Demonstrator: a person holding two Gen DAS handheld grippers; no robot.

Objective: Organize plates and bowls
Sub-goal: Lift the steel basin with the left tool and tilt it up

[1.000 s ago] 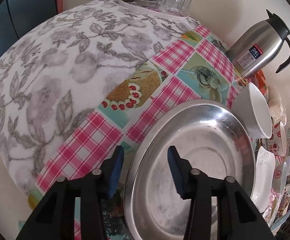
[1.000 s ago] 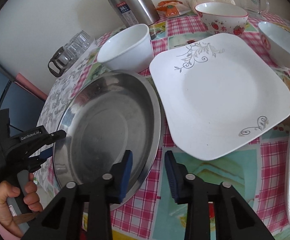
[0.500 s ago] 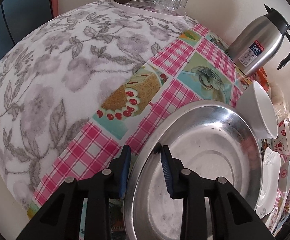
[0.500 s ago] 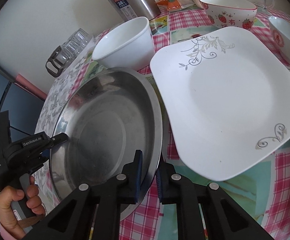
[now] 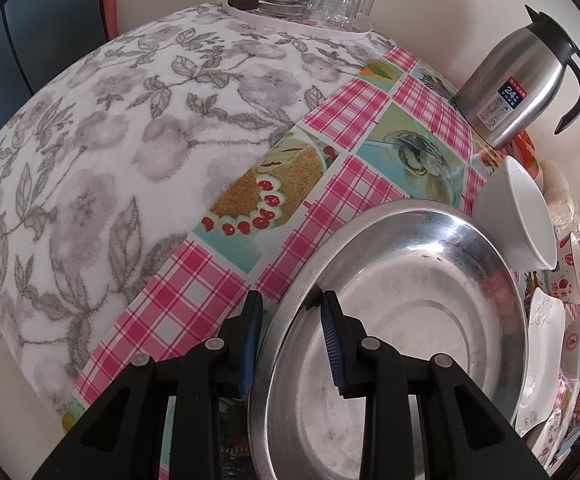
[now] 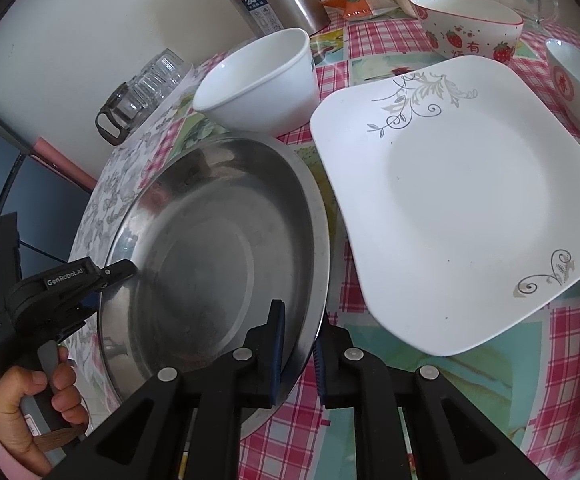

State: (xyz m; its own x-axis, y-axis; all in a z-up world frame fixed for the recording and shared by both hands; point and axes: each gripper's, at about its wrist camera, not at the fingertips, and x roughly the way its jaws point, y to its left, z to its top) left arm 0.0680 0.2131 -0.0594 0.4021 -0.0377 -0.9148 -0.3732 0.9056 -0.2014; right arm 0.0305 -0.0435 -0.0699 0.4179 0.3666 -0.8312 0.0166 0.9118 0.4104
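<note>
Left gripper (image 5: 290, 332): fingers straddle the left rim of the steel plate (image 5: 430, 320), closer together than a second ago, gap still visible.
Steel plate: on the bench (image 6: 510, 360), between both grippers.
Right gripper (image 6: 299, 350): fingers now pinch the right rim; earlier they were spread.
Risk: uneven grip may tilt the plate against the bowl (image 6: 262, 84) or square plate (image 6: 462, 208).

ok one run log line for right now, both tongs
left tongs: straddling steel plate rim | right tongs: shut on opposite rim | plate: tilted
</note>
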